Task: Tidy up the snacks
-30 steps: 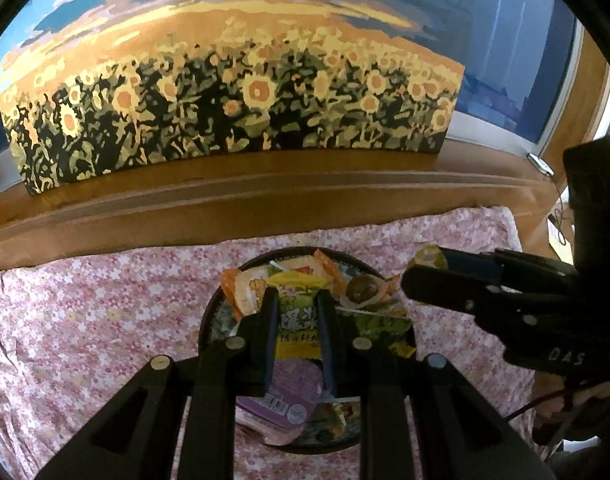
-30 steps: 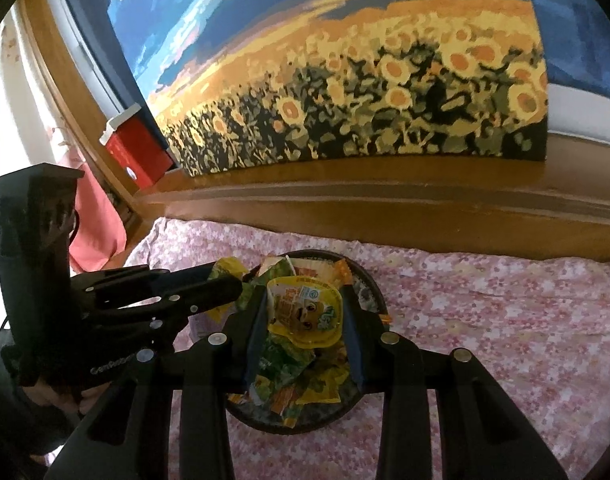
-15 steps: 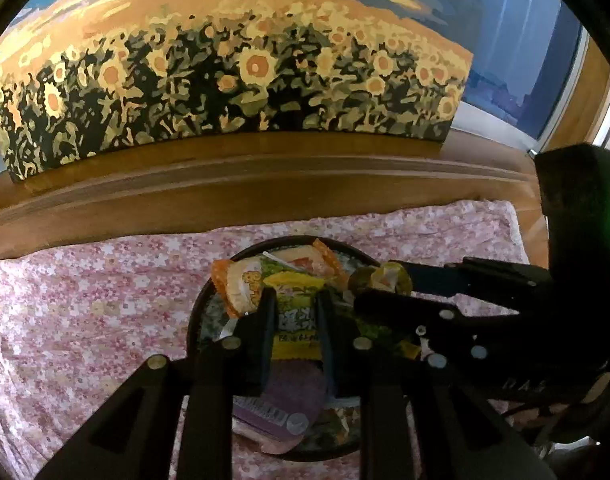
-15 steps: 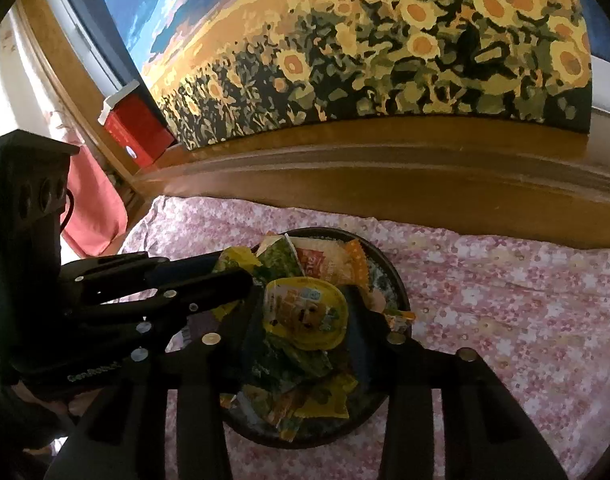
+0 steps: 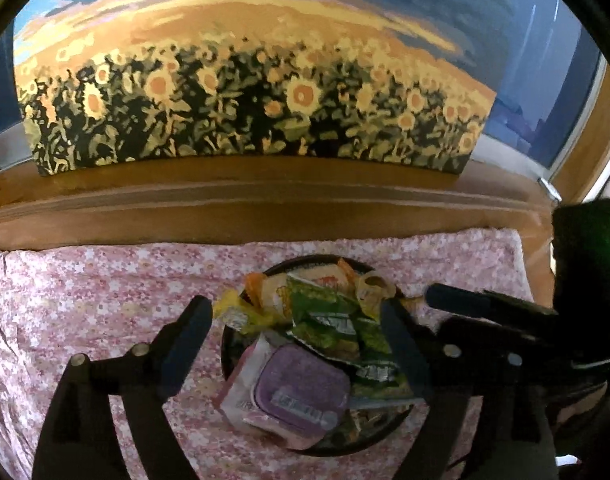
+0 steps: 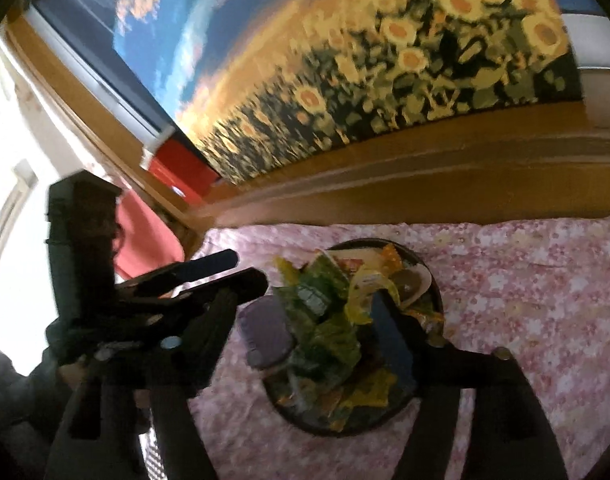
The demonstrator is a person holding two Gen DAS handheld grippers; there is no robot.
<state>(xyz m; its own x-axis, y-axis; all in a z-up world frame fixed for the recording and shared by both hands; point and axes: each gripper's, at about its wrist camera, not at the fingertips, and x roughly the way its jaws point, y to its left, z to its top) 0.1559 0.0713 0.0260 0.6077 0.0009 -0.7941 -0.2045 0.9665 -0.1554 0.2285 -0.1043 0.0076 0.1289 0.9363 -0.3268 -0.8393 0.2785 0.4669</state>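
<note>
Left gripper (image 5: 293,320): jaws opening, spread wide over snack pile (image 5: 325,328), pinching nothing. Right gripper (image 6: 309,316): jaws opening too, nothing gripped. Purple-lidded cup (image 5: 301,392) lies tilted at near edge of dark bowl (image 5: 385,436). Pink floral cloth (image 5: 85,300) beneath. Sunflower painting (image 5: 245,92) behind on wooden ledge (image 5: 225,200).

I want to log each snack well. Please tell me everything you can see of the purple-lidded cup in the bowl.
The purple-lidded cup is a squarish pale pink plastic tub sealed with a matte purple film lid bearing a small printed label. It lies tilted at the near edge of the dark round bowl, overhanging the rim, with green packets against its far side. No gripper touches it.
</note>
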